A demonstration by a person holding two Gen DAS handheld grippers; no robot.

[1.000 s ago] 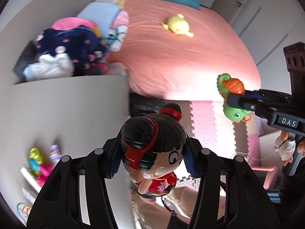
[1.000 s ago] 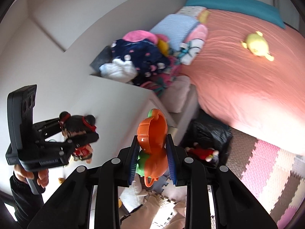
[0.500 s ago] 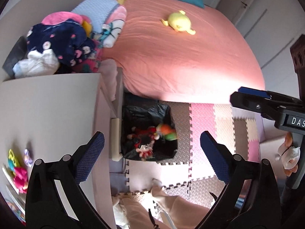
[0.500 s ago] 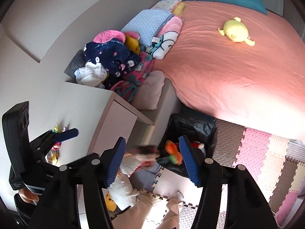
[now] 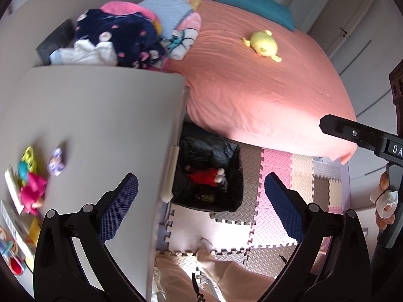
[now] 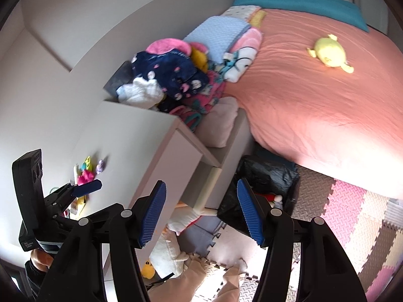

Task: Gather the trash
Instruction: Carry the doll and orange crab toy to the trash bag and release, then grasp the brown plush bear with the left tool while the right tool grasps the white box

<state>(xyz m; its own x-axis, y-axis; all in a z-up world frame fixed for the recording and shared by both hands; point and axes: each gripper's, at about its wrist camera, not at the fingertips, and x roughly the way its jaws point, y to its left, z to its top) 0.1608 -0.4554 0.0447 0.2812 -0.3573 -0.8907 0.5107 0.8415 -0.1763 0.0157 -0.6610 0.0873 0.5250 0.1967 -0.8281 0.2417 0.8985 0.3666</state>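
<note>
Both the left hand-held gripper (image 5: 201,198) and the right hand-held gripper (image 6: 201,211) opened, dropping their toys into the black bag (image 5: 226,151) below.

Left tool (image 5: 201,196): wide open, nothing between the pads. Below the gap sits the black bag (image 5: 214,156), mouth up and unobstructed from above; a red doll (image 5: 206,175) lies inside.

Bag hemmed in: bench (image 5: 100,115) edge hard against its left side, bed (image 5: 264,88) overhanging its far side. Foam floor mats (image 5: 274,166) to the right of the bag lie bare.

Bench top mostly free; small toys (image 5: 32,183) crowd its near-left corner, a heap of clothes (image 5: 118,40) blocks the far end.

Right tool (image 6: 201,211): open, empty. The person's legs (image 6: 201,276) and a white plush (image 6: 173,246) take up the floor beneath it.
</note>
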